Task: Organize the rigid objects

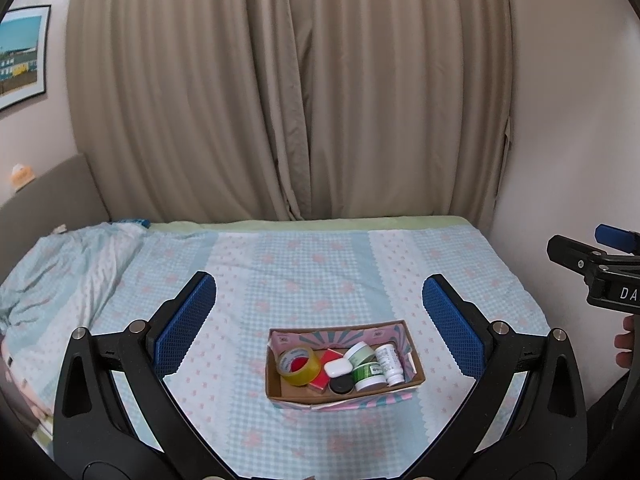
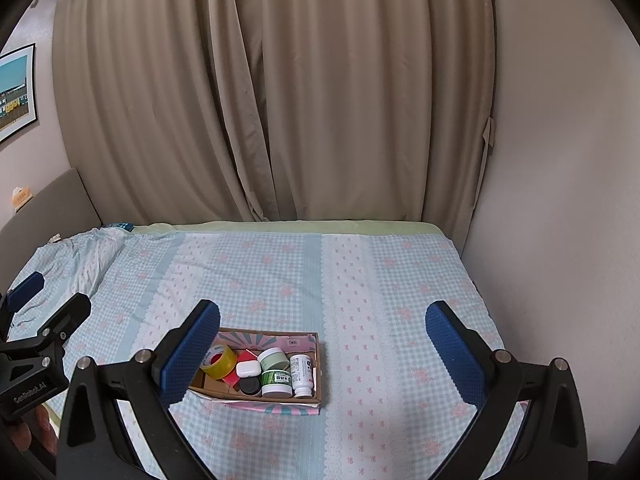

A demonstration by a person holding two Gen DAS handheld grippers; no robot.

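Both grippers hang in the air above the near side of the bed (image 1: pixel 320 264), pointing toward the curtains (image 1: pixel 288 92), and neither touches anything. The left gripper (image 1: pixel 319 322) has its jaws spread wide with nothing between them, its blue pads (image 1: pixel 186 326) standing apart on either side of the view. The right gripper (image 2: pixel 323 350) is held the same way, jaws wide and empty, level with its partner and just to its right; from the left wrist view its black frame and a few of the person's fingers (image 1: pixel 625 344) show at the right edge. On the checked bedspread, toward the near edge and roughly midway across, sits a shallow cardboard box (image 1: pixel 416 372) with everything already inside it. A roll of yellowish tape (image 1: pixel 299 366) leans at the left end, a red packet (image 1: pixel 325 376) next to it, then a small white case (image 1: pixel 338 368) with a black lid (image 1: pixel 341 385) in front of it. Two green jars (image 1: pixel 366 366) stand beside those, and a white bottle (image 1: pixel 390 362) lies at the right end. A crumpled quilt (image 1: pixel 72 264) is bunched at the far left corner.
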